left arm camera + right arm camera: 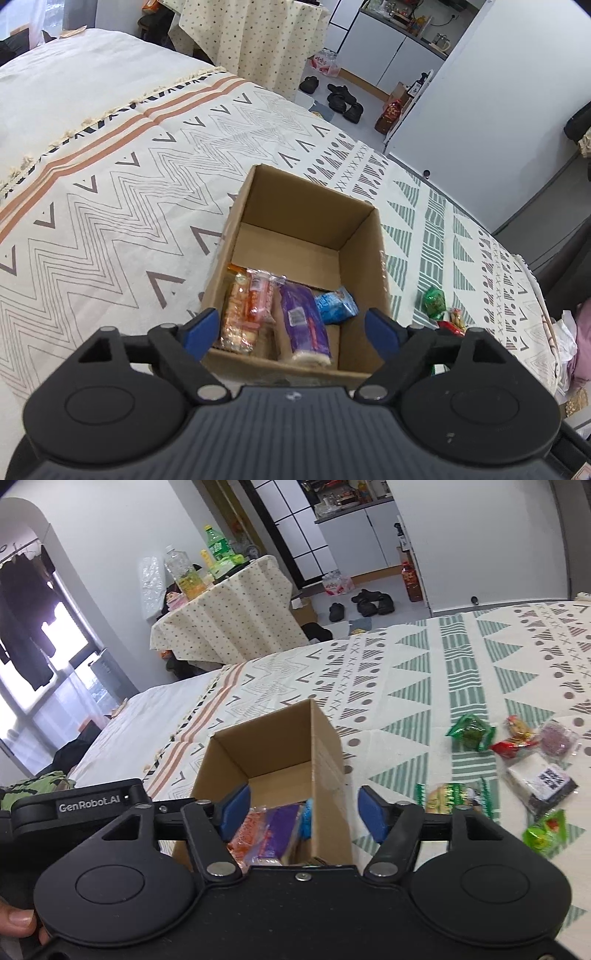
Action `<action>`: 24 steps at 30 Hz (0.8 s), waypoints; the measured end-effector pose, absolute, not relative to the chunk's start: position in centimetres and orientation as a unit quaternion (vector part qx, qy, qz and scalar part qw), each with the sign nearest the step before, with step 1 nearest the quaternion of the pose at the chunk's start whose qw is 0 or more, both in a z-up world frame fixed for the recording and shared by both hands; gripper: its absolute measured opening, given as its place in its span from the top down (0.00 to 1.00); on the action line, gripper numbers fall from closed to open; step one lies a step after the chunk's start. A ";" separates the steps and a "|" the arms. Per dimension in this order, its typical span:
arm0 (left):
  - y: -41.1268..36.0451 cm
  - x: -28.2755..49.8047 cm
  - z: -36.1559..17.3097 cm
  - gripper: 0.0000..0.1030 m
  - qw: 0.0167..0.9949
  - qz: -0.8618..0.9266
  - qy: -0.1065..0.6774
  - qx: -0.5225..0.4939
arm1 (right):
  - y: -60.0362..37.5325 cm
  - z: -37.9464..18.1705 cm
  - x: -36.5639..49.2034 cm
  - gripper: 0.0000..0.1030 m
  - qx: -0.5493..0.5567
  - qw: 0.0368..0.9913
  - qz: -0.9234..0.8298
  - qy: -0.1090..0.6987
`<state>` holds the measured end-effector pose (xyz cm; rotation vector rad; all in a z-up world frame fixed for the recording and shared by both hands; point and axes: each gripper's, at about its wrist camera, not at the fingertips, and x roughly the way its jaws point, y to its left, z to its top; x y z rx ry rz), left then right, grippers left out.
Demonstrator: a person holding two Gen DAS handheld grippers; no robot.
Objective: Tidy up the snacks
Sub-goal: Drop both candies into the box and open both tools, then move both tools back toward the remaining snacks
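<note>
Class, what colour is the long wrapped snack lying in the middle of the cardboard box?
Purple snack, clearest in the left wrist view.

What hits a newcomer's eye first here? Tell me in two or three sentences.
An open cardboard box sits on the patterned bedspread, right in front of both grippers, with a purple packet and an orange biscuit pack lying inside. Loose snacks lie scattered on the cover to the box's right, among them a green packet. The left gripper and right gripper both stand open and empty over the box.
</note>
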<state>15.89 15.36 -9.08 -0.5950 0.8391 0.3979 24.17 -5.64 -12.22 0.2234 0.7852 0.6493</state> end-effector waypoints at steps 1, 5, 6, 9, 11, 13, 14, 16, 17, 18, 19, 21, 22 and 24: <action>15.1 15.8 -9.0 0.17 0.852 0.189 0.399 -0.282 | -5.9 -12.1 24.1 0.31 0.106 0.868 0.308 0.376; 14.0 15.5 -8.7 0.15 0.855 0.182 0.402 -0.274 | -6.9 -12.0 23.7 0.26 0.103 0.867 0.304 0.380; 13.7 15.4 -8.7 0.13 0.855 0.180 0.402 -0.273 | -7.2 -12.1 23.6 0.24 0.102 0.868 0.302 0.381; 12.9 15.2 -8.7 0.10 0.854 0.183 0.407 -0.267 | -8.0 -12.2 23.5 0.22 0.098 0.867 0.298 0.388; 12.2 15.4 -8.7 0.10 0.852 0.185 0.417 -0.257 | -8.6 -12.2 23.3 0.19 0.100 0.865 0.295 0.392; 11.4 15.6 -8.5 0.10 0.854 0.185 0.419 -0.246 | -9.3 -12.1 23.2 0.14 0.101 0.867 0.291 0.392; 11.0 15.5 -8.4 0.10 0.855 0.185 0.418 -0.243 | -9.7 -12.0 23.1 0.13 0.101 0.868 0.289 0.391; 10.1 15.6 -8.1 0.08 0.858 0.182 0.416 -0.240 | -10.5 -11.6 23.0 0.08 0.104 0.870 0.285 0.389; 9.7 15.6 -7.9 0.07 0.858 0.181 0.416 -0.240 | -11.0 -11.5 23.1 0.08 0.108 0.870 0.284 0.388; 9.2 15.6 -7.8 0.07 0.859 0.181 0.415 -0.240 | -11.5 -11.3 23.1 0.06 0.113 0.871 0.284 0.385; 8.8 15.6 -7.7 0.07 0.860 0.180 0.414 -0.239 | -12.1 -11.1 23.1 0.03 0.118 0.871 0.283 0.384; 7.9 15.7 -7.5 0.06 0.861 0.178 0.416 -0.233 | -13.0 -10.9 23.1 0.01 0.125 0.871 0.280 0.383; 7.5 15.7 -7.4 0.06 0.861 0.177 0.417 -0.232 | -13.4 -10.8 23.3 0.00 0.129 0.872 0.279 0.381; 6.9 15.8 -7.3 0.06 0.861 0.177 0.418 -0.229 | -14.3 -10.8 23.4 0.00 0.134 0.873 0.275 0.380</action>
